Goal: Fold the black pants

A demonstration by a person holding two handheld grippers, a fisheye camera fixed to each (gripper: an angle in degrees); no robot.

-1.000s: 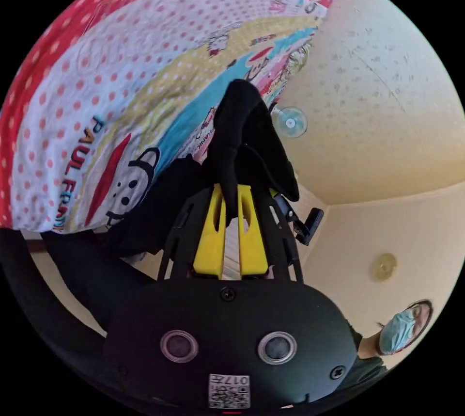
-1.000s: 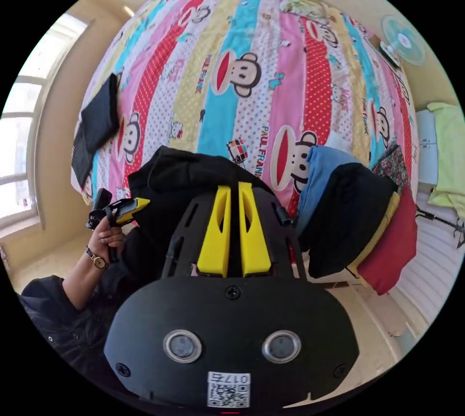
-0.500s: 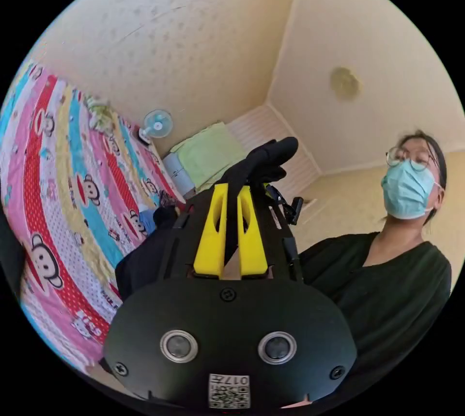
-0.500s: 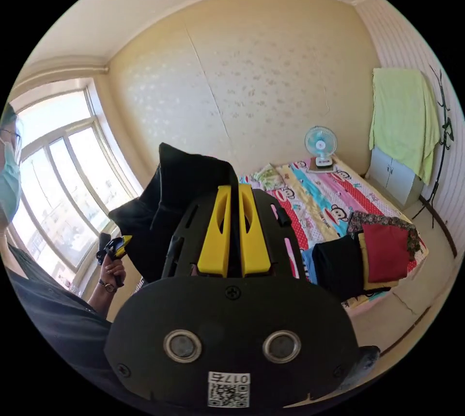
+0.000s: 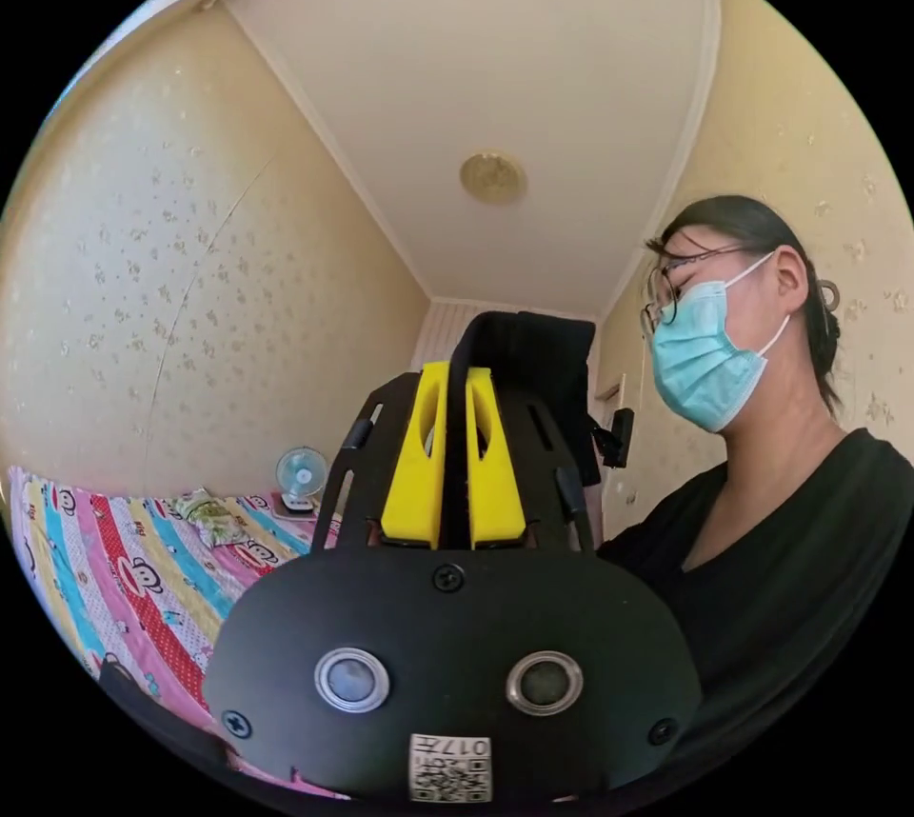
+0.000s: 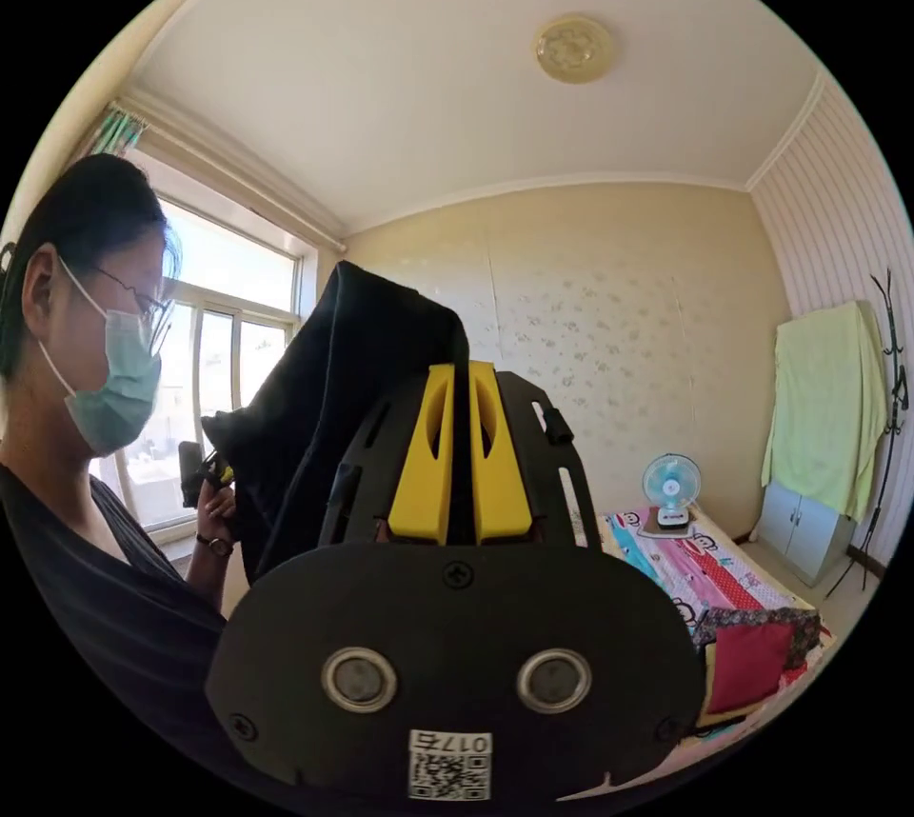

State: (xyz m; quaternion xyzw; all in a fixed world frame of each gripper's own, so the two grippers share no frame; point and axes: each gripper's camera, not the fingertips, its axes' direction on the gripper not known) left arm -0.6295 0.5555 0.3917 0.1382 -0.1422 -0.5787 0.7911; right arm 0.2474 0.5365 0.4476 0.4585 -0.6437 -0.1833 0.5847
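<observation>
2 grippers (image 5: 455, 379) (image 6: 459, 379) clamping black pants (image 6: 352, 379), fan (image 6: 670, 486) beyond; bed (image 6: 705, 569)

The black pants (image 6: 343, 398) are plain dark fabric, held up off the bed. In the right gripper view they rise from frame centre and drape toward the left in a broad, creased fold. In the left gripper view a narrower band of them (image 5: 533, 369) stands upright at centre.

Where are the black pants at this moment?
The black pants are lifted in front of the person, pinched by the right gripper and, in the left gripper view, by the left gripper, well above the bed.
</observation>
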